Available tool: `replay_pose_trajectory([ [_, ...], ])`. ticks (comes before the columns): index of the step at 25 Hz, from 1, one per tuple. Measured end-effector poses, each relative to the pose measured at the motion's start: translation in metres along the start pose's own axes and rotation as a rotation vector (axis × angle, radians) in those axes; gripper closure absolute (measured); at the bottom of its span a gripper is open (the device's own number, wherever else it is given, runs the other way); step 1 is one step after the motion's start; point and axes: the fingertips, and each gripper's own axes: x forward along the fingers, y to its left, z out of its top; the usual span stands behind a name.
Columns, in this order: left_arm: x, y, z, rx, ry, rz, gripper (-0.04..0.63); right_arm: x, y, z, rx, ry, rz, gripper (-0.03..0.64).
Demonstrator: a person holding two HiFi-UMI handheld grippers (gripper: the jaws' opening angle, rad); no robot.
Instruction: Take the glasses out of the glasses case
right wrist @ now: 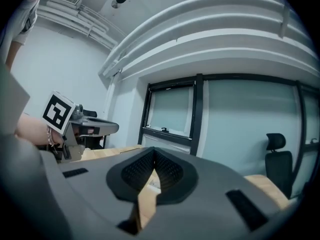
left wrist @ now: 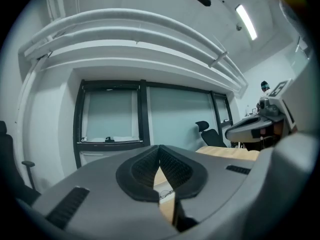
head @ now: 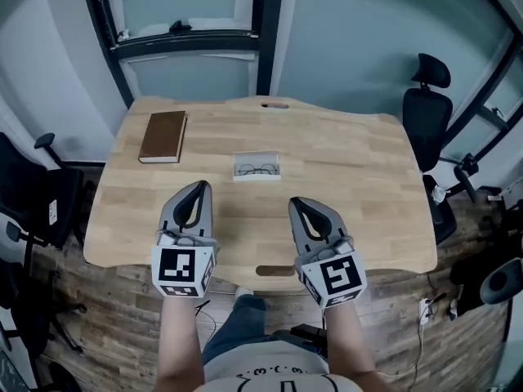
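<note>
A small clear glasses case (head: 257, 167) lies at the middle of the wooden table (head: 359, 178), with round wire-rimmed glasses (head: 257, 169) showing inside it. My left gripper (head: 198, 189) hovers over the near part of the table, short of the case and to its left, shut and empty. To the case's near right, my right gripper (head: 296, 205) is likewise shut on nothing. In the left gripper view the jaws (left wrist: 159, 149) meet at their tips, and the glasses (left wrist: 167, 193) peek through the gap below. The right gripper view shows its tips (right wrist: 153, 151) touching.
A flat brown book-like thing (head: 163, 135) lies at the table's back left. Black office chairs stand at the right (head: 426, 113) and the left (head: 37, 202). A dark-framed window (head: 188, 39) is behind the table. The table has a slot at its far edge (head: 275, 104) and one at its near edge (head: 274, 271).
</note>
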Motion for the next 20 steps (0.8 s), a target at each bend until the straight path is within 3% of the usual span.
replay_pose_trajectory([
  [3,0.027,0.02,-0.011,-0.024,0.009,-0.023,0.58,0.036,-0.006,-0.004,0.013,0.023,-0.001,0.588],
  [5,0.04,0.03,-0.02,-0.052,0.017,-0.034,0.58,0.056,-0.005,-0.01,0.009,0.054,0.024,0.48],
  [7,0.05,0.037,-0.028,-0.071,0.026,-0.043,0.58,0.072,-0.005,-0.02,-0.01,0.101,0.052,0.441],
  [14,0.077,0.061,-0.052,-0.112,0.068,-0.012,0.58,0.129,-0.011,-0.072,-0.161,0.31,0.234,0.445],
  [20,0.098,0.07,-0.077,-0.127,0.133,0.021,0.58,0.186,-0.025,-0.133,-0.422,0.538,0.477,0.468],
])
